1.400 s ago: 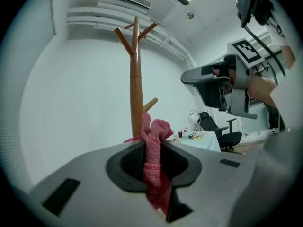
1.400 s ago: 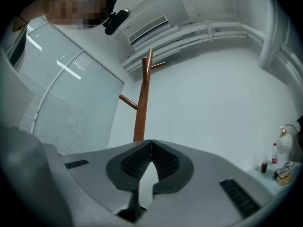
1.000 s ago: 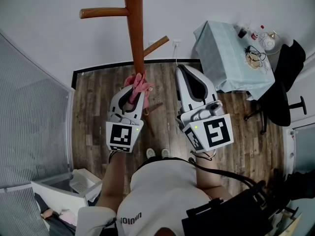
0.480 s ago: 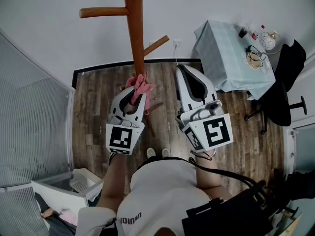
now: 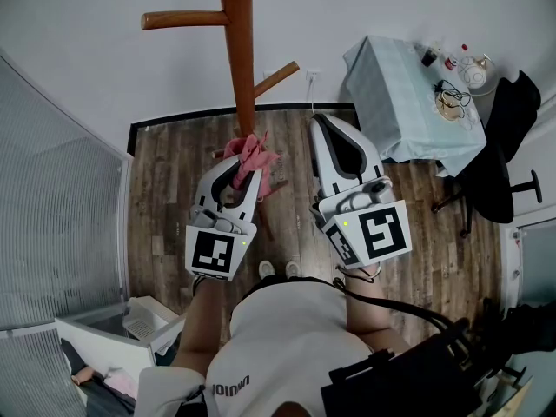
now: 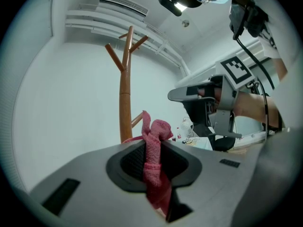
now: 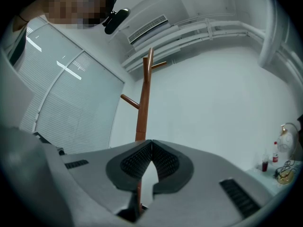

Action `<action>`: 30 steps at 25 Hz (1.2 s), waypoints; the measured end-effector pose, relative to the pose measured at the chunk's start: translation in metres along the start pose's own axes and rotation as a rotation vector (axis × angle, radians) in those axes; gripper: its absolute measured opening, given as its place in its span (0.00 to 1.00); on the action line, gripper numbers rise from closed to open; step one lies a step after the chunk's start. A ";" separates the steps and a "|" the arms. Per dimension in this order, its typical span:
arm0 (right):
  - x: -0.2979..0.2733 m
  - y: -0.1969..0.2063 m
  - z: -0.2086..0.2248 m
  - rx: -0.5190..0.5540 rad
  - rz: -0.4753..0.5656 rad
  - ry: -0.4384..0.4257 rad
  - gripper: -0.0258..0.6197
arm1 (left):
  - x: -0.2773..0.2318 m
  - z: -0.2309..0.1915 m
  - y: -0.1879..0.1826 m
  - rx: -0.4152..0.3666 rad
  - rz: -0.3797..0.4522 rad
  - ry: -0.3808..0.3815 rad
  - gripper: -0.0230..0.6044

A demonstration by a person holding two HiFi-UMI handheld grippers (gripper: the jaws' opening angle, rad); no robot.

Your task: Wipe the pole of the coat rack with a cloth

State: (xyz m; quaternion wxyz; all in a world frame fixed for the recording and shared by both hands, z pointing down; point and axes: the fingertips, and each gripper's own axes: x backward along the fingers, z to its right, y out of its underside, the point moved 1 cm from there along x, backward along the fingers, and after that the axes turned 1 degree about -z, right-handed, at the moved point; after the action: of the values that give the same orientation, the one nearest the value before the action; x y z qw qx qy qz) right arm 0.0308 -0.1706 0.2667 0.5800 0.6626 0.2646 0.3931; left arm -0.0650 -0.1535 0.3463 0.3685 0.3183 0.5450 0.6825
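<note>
Dark wood-plank floor (image 5: 165, 198) fills the middle of the head view, edged by a black skirting (image 5: 187, 121) below a plain white wall (image 5: 87, 33). Ribbed glass partition panels (image 5: 52, 224) run down the left. At upper right stands a table (image 5: 382, 94) under a pale blue cover, a black office chair (image 5: 504, 146) just beside it. The right gripper view shows a long air vent (image 7: 147, 26) high up.
</note>
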 end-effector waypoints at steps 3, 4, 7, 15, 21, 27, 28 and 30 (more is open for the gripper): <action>0.000 0.001 0.000 0.000 -0.003 -0.001 0.07 | 0.001 0.002 -0.003 0.008 0.012 0.004 0.16; -0.001 0.001 0.000 0.001 -0.005 -0.002 0.07 | 0.002 0.002 -0.004 0.012 0.014 0.004 0.16; 0.000 0.001 -0.001 0.002 -0.006 -0.005 0.07 | 0.003 0.004 -0.009 0.022 0.021 0.003 0.16; 0.001 0.001 -0.005 0.002 -0.012 -0.020 0.07 | 0.014 0.001 -0.026 0.082 0.048 -0.013 0.16; -0.002 0.003 -0.006 0.014 -0.023 -0.030 0.07 | 0.020 -0.012 -0.037 0.103 0.089 -0.084 0.16; -0.005 0.006 -0.007 0.067 -0.059 -0.014 0.07 | 0.026 -0.030 -0.043 0.079 0.140 -0.122 0.16; -0.005 0.006 -0.007 0.074 -0.059 -0.014 0.07 | 0.027 -0.033 -0.044 0.087 0.144 -0.128 0.16; -0.006 0.005 -0.009 0.086 -0.058 -0.015 0.07 | 0.029 -0.036 -0.046 0.091 0.148 -0.137 0.16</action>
State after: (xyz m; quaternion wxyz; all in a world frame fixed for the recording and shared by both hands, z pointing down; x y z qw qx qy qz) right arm 0.0201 -0.1714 0.2710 0.5641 0.6820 0.2961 0.3591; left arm -0.1028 -0.1411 0.2953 0.3388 0.4201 0.5240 0.6589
